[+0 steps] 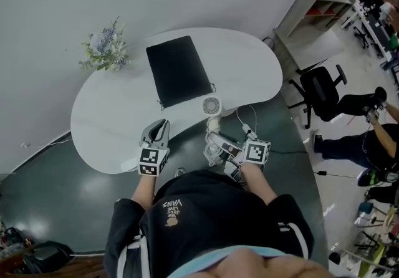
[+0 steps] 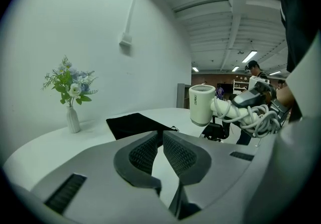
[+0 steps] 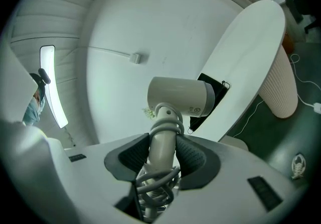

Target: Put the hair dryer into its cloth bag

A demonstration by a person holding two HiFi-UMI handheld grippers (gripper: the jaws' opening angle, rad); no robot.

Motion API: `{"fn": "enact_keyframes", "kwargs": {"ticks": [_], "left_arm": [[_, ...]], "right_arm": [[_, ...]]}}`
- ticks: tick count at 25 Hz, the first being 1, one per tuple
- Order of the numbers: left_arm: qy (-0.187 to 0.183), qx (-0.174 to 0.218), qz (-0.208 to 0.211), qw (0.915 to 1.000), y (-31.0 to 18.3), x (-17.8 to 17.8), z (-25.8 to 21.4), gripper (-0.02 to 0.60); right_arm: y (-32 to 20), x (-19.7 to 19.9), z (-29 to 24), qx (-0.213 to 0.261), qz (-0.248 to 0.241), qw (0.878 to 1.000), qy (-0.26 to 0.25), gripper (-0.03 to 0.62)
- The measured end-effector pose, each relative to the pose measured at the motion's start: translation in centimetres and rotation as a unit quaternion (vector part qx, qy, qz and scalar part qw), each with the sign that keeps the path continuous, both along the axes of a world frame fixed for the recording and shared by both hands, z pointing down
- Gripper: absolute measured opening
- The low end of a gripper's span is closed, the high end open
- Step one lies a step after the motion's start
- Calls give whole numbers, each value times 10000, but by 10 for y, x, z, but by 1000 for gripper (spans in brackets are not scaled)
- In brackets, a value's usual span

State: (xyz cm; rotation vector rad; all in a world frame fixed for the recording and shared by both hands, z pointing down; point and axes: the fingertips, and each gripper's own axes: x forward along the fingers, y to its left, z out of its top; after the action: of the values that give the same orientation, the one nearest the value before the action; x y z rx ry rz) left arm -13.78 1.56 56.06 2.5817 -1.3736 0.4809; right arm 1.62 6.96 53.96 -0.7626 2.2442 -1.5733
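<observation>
Bearing cloth bag point(image 1: 179, 71), white table point(image 1: 106, 124), dark floor point(image 1: 50, 202)

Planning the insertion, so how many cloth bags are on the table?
1. The black cloth bag lies flat on the white table, right of the flower vase; none seems hidden.

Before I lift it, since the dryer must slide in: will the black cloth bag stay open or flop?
Likely flop: the cloth bag lies flat, thin as a sheet. It probably slides too, since the white table looks smooth.
</observation>
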Motion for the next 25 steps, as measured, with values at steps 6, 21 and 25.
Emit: {"fn": "enact_keyframes", "kwargs": {"ticks": [6, 21, 25], "left_arm": [[-533, -34, -132, 9985, -29, 26, 17, 100], [-2069, -136, -40, 9783, -76, 73, 52, 179], [-2466, -216, 251, 9685, -88, 77, 65, 187]], "right_arm": [[-22, 37, 9, -34, -490, 9986, 172, 183], [-63, 96, 27, -121, -1443, 9893, 200, 183], [-72, 101, 33, -157, -1485, 9884, 293, 183]]}}
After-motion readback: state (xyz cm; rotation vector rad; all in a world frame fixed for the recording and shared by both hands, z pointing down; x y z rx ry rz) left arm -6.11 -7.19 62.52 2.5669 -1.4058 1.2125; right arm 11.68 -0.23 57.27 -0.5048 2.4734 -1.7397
